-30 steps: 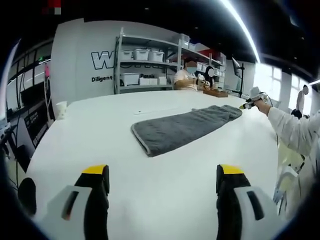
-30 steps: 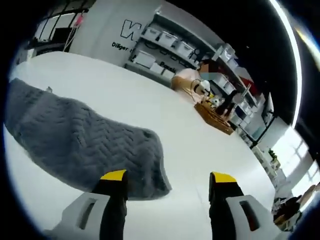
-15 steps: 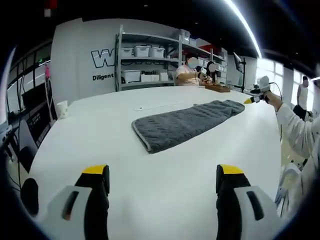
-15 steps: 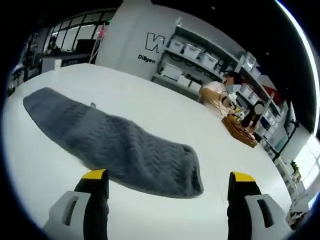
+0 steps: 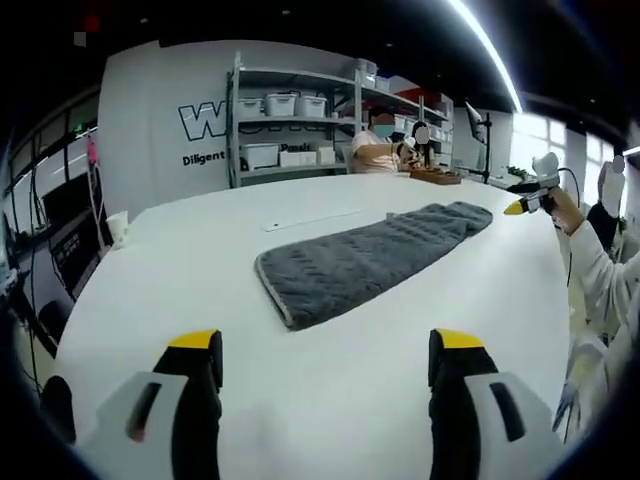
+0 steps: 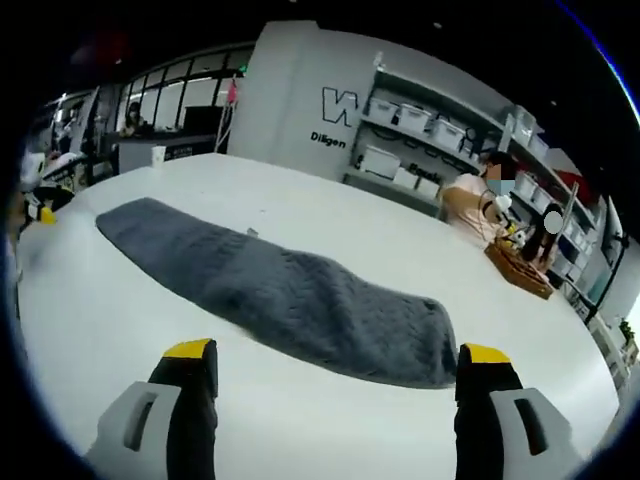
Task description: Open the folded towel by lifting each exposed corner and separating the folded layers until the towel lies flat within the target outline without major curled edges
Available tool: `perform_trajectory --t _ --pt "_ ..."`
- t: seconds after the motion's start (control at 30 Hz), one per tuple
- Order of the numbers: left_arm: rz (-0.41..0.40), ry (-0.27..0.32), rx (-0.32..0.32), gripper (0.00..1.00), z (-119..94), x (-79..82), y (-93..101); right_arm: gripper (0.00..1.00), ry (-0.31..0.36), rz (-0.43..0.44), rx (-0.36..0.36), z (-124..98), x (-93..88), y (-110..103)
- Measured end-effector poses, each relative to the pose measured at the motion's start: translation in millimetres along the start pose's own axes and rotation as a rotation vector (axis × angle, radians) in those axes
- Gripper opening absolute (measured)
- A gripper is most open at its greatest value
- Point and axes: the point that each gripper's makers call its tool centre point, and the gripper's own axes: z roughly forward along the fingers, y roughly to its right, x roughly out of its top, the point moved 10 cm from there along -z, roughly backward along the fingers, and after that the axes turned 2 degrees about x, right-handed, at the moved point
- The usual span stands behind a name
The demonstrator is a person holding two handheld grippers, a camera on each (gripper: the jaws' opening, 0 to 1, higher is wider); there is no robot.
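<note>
On smooth white table [image 5: 160, 270] — long grey quilted towel [image 5: 360, 258], folded.

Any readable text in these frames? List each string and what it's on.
"W": large dark letter on the white back wall, rest cut off behind the metal shelving rack.
"Diligent": small dark print on that wall, under the letter.
Labels on the white storage bins: too small to read.

left gripper [image 5: 320, 375]: jaws apart, empty | right gripper [image 6: 335, 385]: jaws apart, empty
</note>
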Motion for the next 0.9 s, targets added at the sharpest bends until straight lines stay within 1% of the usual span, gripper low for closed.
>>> perform_trajectory --t 0.07,0.1,0.17,0.27,0.33,0.4,0.47,0.53,0.6,0.7,0.9 --pt "0.002 -0.002 0.005 0.76 6.9 3.1 -1.0 0.99 -0.011 0.0 -0.008 -4.6 -4.4 -2.3" --pt "0.001 0.002 0.012 0.75 11.9 4.8 -2.6 0.99 -0.009 -0.015 0.0 -6.8 -6.5 -5.3" --pt "-0.004 0.004 0.021 0.71 20.9 6.4 -5.4 0.99 -0.006 -0.013 0.009 -10.1 -9.4 -9.1" --pt "-0.008 -0.007 0.022 0.64 33.0 6.5 -10.5 0.99 0.001 -0.04 0.039 -13.3 -12.8 -17.0" --pt "-0.022 0.004 0.008 0.65 39.1 6.9 -12.5 0.99 -0.005 -0.058 0.062 -13.0 -15.0 -22.4" --pt "-0.056 0.028 -0.009 0.65 46.8 8.4 -14.1 0.99 -0.003 -0.062 0.072 -12.6 -16.6 -24.8" --pt "-0.065 0.034 -0.01 0.61 55.3 8.8 -17.4 0.99 0.001 -0.066 0.084 -11.9 -18.8 -27.2" --pt "-0.067 0.018 -0.006 0.57 63.6 7.3 -19.9 0.99 -0.002 -0.068 0.099 -10.4 -21.7 -29.2" --pt "-0.074 -0.003 -0.009 0.56 70.3 4.8 -21.1 0.99 0.002 -0.064 0.122 -9.9 -24.9 -32.4" --pt "-0.087 -0.009 -0.013 0.56 77.2 2.2 -20.8 0.99 0.002 -0.066 0.139 -10.5 -28.1 -36.7" --pt "-0.1 -0.026 -0.007 0.47 90.7 -3.7 -20.6 0.99 0.013 -0.079 0.173 -12.7 -32.0 -44.9"
